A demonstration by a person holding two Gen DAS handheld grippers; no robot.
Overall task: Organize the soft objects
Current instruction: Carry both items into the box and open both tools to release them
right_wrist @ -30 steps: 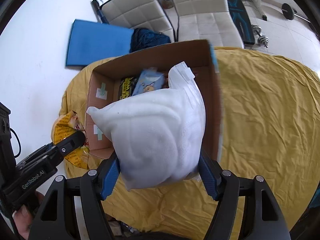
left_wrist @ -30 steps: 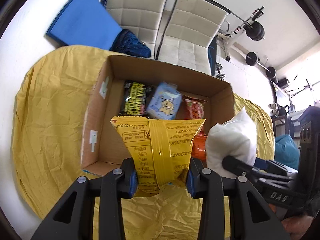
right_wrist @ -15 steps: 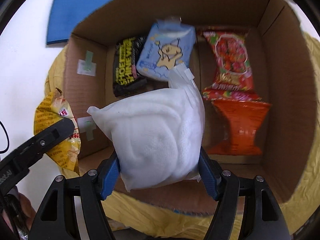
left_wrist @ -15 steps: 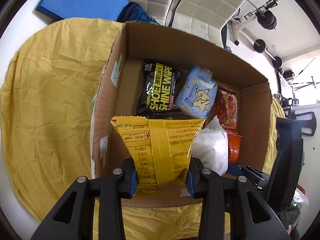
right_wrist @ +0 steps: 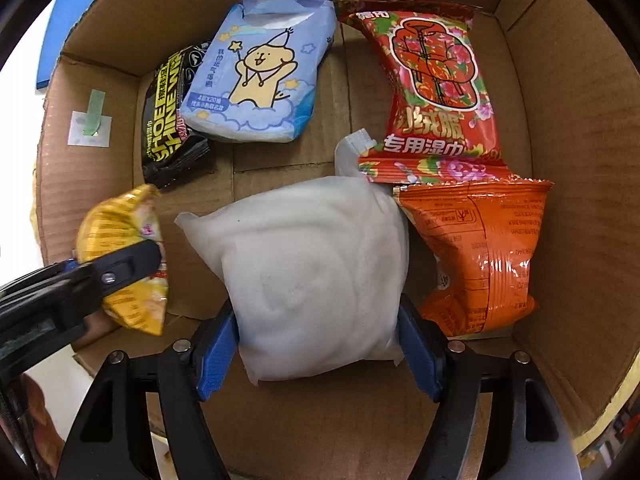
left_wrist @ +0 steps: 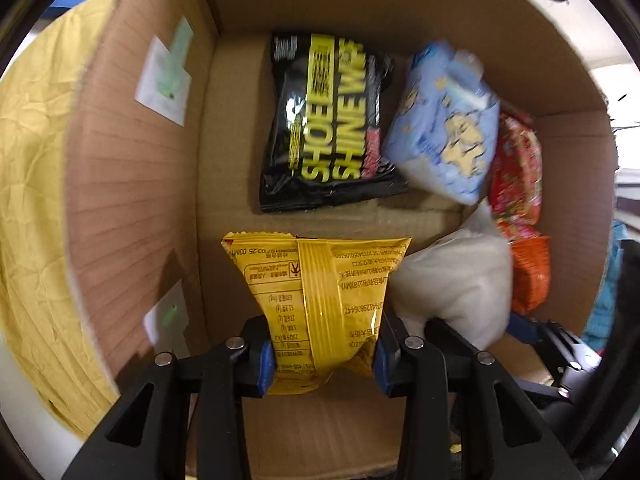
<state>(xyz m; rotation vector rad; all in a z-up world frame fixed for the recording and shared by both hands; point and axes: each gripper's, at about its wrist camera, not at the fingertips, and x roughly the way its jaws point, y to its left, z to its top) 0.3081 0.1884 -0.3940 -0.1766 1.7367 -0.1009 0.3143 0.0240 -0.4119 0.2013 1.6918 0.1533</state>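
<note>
The cardboard box (right_wrist: 572,216) holds six soft packs. Four lie on its floor: one black shoe-wipe pack (left_wrist: 328,120), one blue tissue pack (right_wrist: 256,76) (partly covering it), one red wet-wipe pack (right_wrist: 436,88), one orange packet (right_wrist: 480,256). The left gripper (left_wrist: 324,354) fingers clamp one yellow packet (left_wrist: 316,280); the right gripper (right_wrist: 318,354) fingers clamp one white pouch (right_wrist: 308,272), its lower edge hidden.

Bare box floor (right_wrist: 280,160) lies ahead of my jaws, between the blue tissue pack (right_wrist: 256,76) and red packet (right_wrist: 436,88) (orange packet (right_wrist: 476,256) crowds my right).
</note>
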